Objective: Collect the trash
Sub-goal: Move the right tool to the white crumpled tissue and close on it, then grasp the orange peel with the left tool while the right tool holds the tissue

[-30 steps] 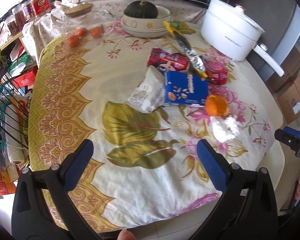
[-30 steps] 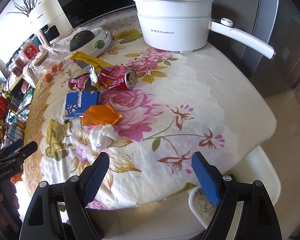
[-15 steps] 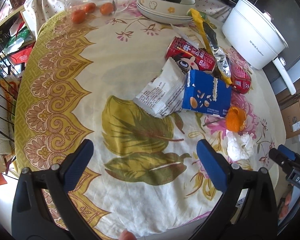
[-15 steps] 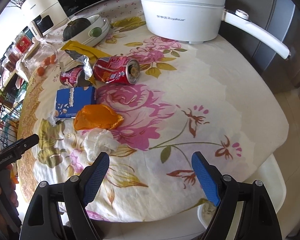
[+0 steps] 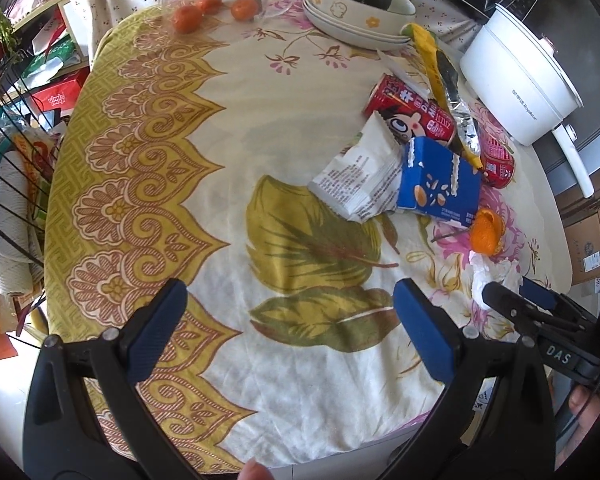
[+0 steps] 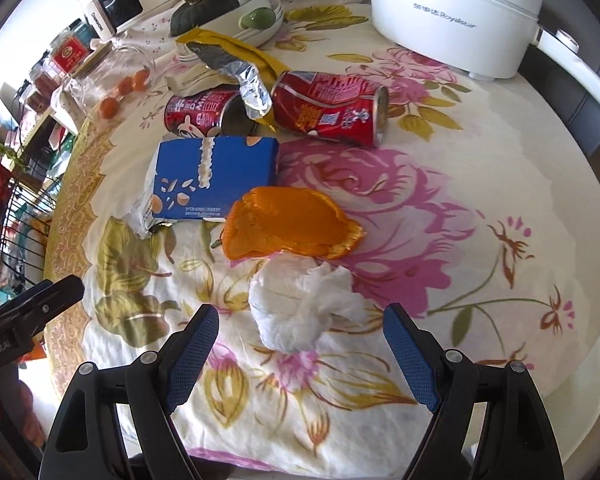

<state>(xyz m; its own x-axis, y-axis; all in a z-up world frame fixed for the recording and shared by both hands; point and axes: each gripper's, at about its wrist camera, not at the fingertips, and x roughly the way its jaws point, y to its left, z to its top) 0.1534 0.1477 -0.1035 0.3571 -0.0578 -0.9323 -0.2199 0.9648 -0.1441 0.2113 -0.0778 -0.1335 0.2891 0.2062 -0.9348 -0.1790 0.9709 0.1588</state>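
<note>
Surface: I am looking at a table under a floral cloth [image 6: 480, 184], a white pot [image 6: 456, 16] at the far edge.
Trash: the crumpled tissue [image 6: 300, 312], orange peel [image 6: 288, 228], blue carton [image 6: 216, 176] and two red cans [image 6: 328, 108] are lying clustered mid-table.
Right gripper [image 6: 300, 356]: jaws are standing spread, empty; since a second ago I am closing in, and the tissue now sits just ahead between the fingertips, untouched.
Left gripper [image 5: 290, 336]: spread, empty, hanging over bare cloth; the litter is looming larger than before.
</note>
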